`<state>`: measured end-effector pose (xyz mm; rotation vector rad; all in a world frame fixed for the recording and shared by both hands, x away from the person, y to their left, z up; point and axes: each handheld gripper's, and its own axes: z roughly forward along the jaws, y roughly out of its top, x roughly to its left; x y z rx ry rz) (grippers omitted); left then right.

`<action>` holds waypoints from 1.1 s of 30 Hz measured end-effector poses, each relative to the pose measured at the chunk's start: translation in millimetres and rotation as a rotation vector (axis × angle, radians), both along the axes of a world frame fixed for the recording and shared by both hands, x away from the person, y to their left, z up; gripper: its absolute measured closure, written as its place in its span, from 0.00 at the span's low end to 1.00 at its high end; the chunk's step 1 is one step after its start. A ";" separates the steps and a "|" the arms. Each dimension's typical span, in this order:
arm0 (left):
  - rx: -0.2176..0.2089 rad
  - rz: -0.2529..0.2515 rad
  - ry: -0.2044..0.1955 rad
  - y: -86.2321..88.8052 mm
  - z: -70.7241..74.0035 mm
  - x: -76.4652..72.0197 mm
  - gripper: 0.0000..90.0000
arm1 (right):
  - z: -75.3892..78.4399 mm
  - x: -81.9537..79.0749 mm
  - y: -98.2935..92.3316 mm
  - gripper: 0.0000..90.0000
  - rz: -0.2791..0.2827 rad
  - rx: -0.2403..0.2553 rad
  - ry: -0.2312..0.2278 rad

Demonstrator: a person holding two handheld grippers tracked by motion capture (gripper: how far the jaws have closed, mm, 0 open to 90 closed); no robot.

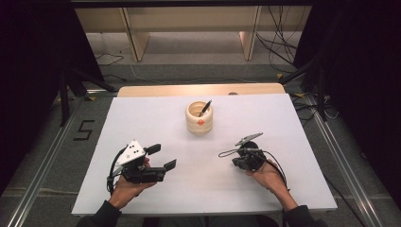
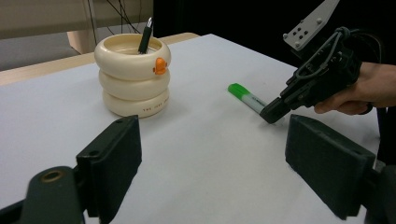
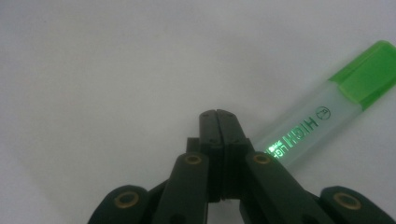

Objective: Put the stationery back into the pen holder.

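A green-capped highlighter [image 3: 322,116] with a clear barrel lies flat on the white table sheet [image 1: 156,118]. My right gripper [image 3: 217,117] points steeply down at the sheet, its jaws pressed together with nothing between them. The highlighter's barrel runs just beside and under its right jaw. From the left gripper view the right gripper [image 2: 272,114] has its tip at the highlighter's [image 2: 246,97] near end. My left gripper [image 1: 163,157] is held low at the front left, jaws wide open and empty. A cream ringed holder [image 1: 199,118] with an orange dot holds a black pen [image 1: 205,108].
The holder [image 2: 133,79] stands at the middle back of the sheet, with the pen [image 2: 145,35] leaning in it. A wooden table edge [image 1: 198,90] shows behind the sheet. Dark drapes and cables lie beyond the table.
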<state>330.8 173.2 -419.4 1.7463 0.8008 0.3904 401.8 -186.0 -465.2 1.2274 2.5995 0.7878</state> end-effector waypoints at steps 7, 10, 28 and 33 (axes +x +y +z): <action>0.000 0.004 0.009 -1.1 -1.1 0.6 0.20 | 2.2 -4.6 -7.9 1.00 -0.010 -0.052 -0.013; 0.000 0.001 0.003 -1.0 -0.1 -0.5 0.20 | 2.7 -6.1 -15.8 1.00 -0.022 -0.061 -0.014; -0.003 0.003 -0.004 0.4 0.4 -0.4 0.20 | 15.9 -6.1 -44.0 1.00 -0.078 -0.063 -0.054; -0.001 0.002 -0.003 -0.1 0.1 -0.1 0.20 | 31.4 2.1 -50.1 0.76 -0.104 -0.021 -0.075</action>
